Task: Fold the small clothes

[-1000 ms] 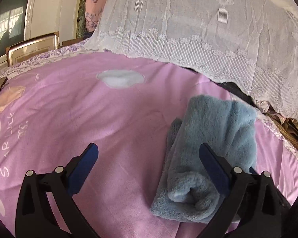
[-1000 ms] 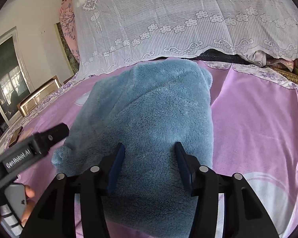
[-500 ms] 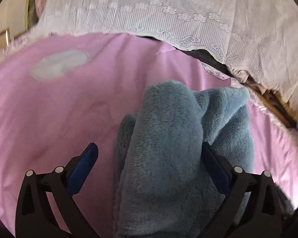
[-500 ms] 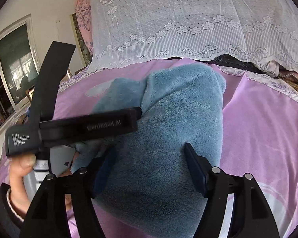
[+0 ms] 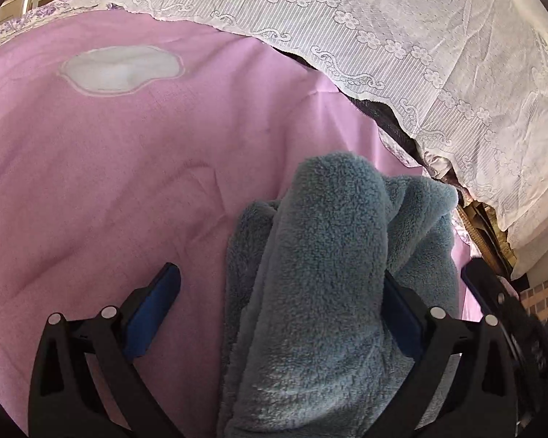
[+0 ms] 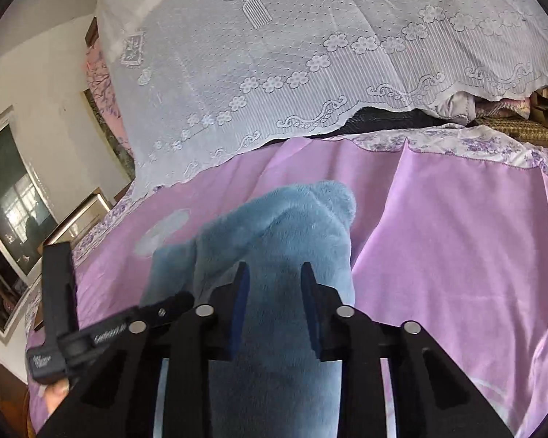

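Note:
A fluffy blue-grey garment (image 5: 325,273) lies bunched in a long fold on the pink bedsheet (image 5: 109,168). My left gripper (image 5: 279,284) is open wide, with the garment lying between its fingers, against the right one. In the right wrist view my right gripper (image 6: 274,284) is shut on a thick fold of the same garment (image 6: 274,233), which bulges up between the fingers. The left gripper's body (image 6: 91,335) shows at the lower left of that view.
A white lace cover (image 5: 383,36) drapes over a pile along the bed's far side. A white patch (image 5: 120,67) is printed on the sheet. A framed picture (image 6: 80,219) and a window (image 6: 11,197) stand left of the bed.
My right gripper has closed tighter on the garment's fold and lifted it. My left gripper moved right, over the garment, and stayed open.

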Demonstrator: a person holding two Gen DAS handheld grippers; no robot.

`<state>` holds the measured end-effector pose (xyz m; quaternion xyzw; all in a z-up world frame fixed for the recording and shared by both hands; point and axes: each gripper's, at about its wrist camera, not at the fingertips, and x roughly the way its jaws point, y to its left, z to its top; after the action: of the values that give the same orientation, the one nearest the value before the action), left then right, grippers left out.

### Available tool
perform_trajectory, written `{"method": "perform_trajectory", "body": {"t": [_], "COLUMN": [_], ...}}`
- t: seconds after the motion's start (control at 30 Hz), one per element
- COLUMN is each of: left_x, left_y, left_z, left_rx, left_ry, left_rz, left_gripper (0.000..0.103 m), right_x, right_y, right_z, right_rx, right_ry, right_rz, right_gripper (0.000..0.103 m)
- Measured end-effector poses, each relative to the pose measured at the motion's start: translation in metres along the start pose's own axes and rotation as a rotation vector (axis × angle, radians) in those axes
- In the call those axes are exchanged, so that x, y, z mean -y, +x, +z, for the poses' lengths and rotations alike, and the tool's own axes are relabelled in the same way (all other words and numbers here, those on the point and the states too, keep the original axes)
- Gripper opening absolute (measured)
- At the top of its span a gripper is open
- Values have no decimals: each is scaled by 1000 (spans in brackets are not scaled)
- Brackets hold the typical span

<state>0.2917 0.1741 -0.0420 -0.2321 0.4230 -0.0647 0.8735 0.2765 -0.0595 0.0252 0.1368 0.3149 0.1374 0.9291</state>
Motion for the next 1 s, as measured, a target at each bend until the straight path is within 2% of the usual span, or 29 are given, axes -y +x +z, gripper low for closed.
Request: {"method": "perform_trajectory", "body": {"t": [0.1, 0.13, 0.2, 0.27, 0.33, 0.4, 0.53, 0.67, 0.77, 0.87, 1.0], "left_x": [-3, -3, 0, 5, 11, 12, 7, 7, 9, 10, 21], "left_y": [2, 3, 6, 7, 6, 3, -6, -26, -19, -8, -11], "left_z": [0, 0, 0, -1, -2, -3, 1, 5, 5, -1, -9], "left_rx": [-8, -10, -9, -2, 15, 25, 20, 87, 67, 59, 120], "left_ry": [-5, -4, 8, 38, 65, 75, 37, 38, 79, 108, 189], "left_rz": [0, 1, 18, 43, 70, 80, 68, 107, 156, 170, 238], "left_gripper": [99, 99, 99, 99, 99, 99, 99, 99, 99, 99, 99], "right_x": [-6, -6, 2, 17, 23, 19, 4, -3, -9, -10, -9], "right_y": [24, 35, 62, 76, 73, 64, 36, 14, 6, 6, 4], "right_z": [15, 18, 14, 3, 1, -1, -5, -11, -25, -41, -48], "right_rx": [1, -24, -129, -160, -158, -129, -61, -27, -30, -49, -35], "right_ry": [-9, -12, -17, 32, 57, 44, 4, -16, -75, -128, -141], "right_rz": [-7, -16, -30, -2, 21, 7, -20, -26, -59, -108, -120], "right_gripper": [25, 24, 23, 23, 22, 22, 27, 28, 31, 33, 34]}}
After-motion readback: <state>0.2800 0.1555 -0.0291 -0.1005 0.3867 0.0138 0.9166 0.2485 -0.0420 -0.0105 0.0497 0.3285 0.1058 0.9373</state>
